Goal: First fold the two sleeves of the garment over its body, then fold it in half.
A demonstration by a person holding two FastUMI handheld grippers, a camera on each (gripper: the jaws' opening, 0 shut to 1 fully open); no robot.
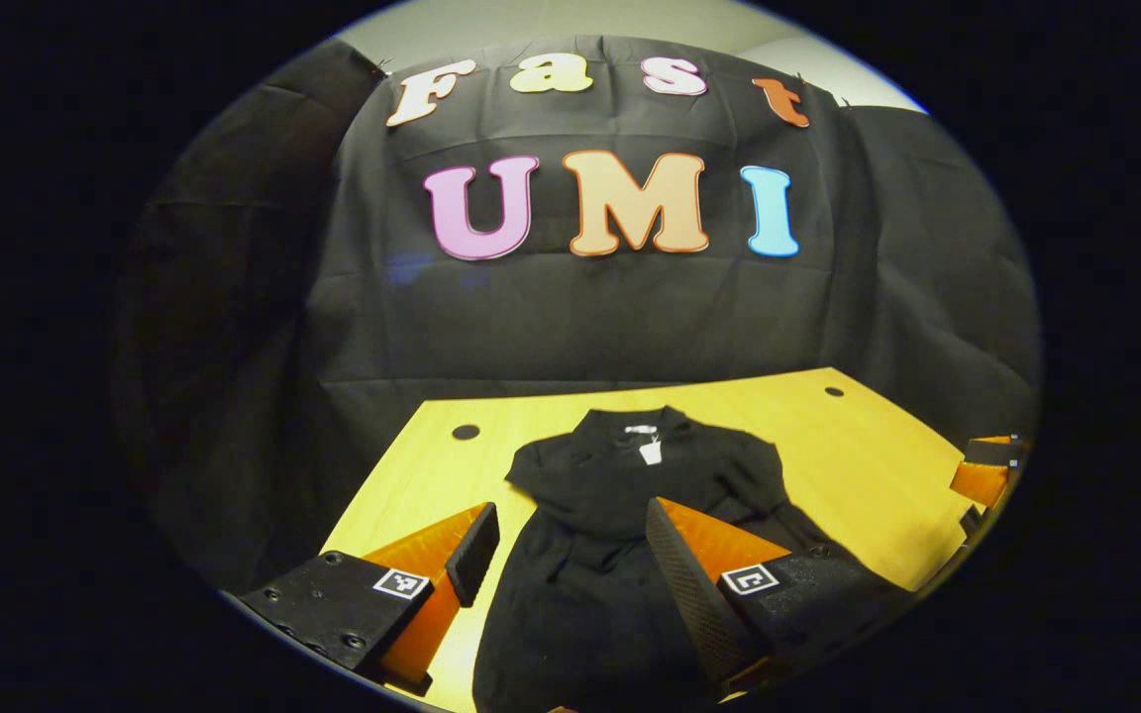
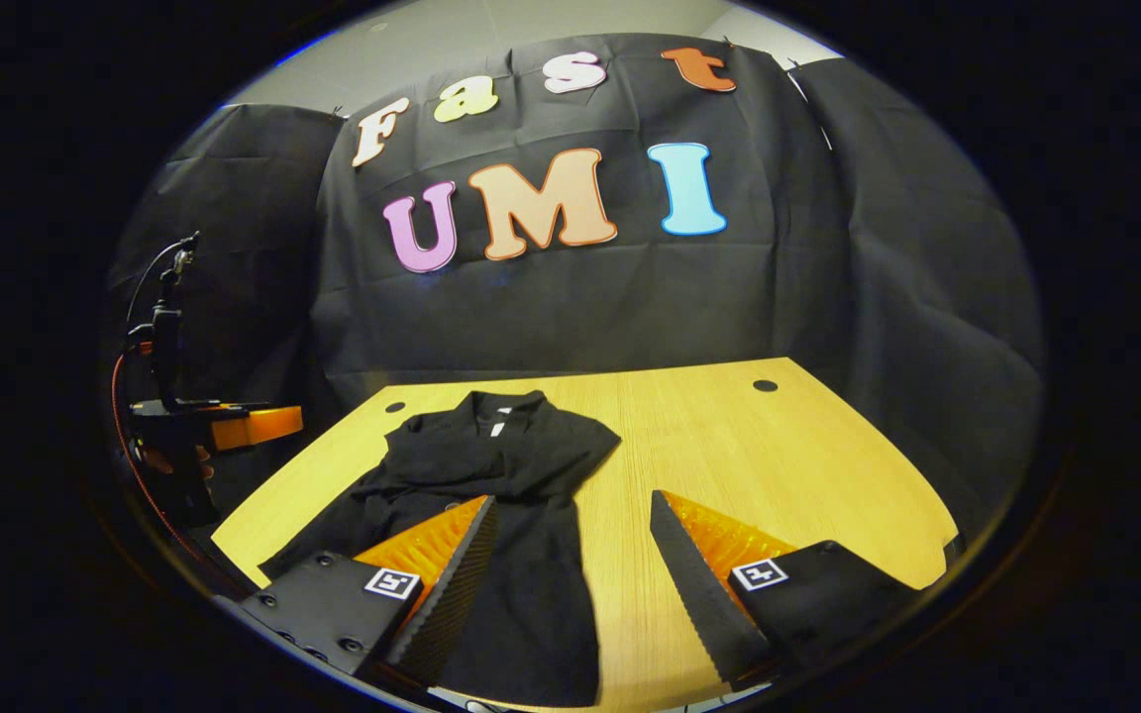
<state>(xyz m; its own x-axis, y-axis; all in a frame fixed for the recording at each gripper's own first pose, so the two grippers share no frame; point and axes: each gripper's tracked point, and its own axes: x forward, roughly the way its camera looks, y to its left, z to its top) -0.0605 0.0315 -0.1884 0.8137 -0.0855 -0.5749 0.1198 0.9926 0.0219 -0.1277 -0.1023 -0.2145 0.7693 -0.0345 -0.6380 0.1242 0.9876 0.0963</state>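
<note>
A black garment (image 1: 620, 525) lies flat on a yellow wooden table (image 1: 858, 465), collar toward the black cloth wall, both sleeves folded over its body. The left gripper (image 1: 570, 555) hovers above the garment, fingers spread wide, holding nothing. The right gripper (image 2: 570, 555) hovers over the garment's right edge, also wide and empty.

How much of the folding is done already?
Both sleeves already look folded across the black garment lying on the yellow table. Nothing is in hand: the left gripper and right gripper hover with jaws open. Folding it in half is left.
</note>
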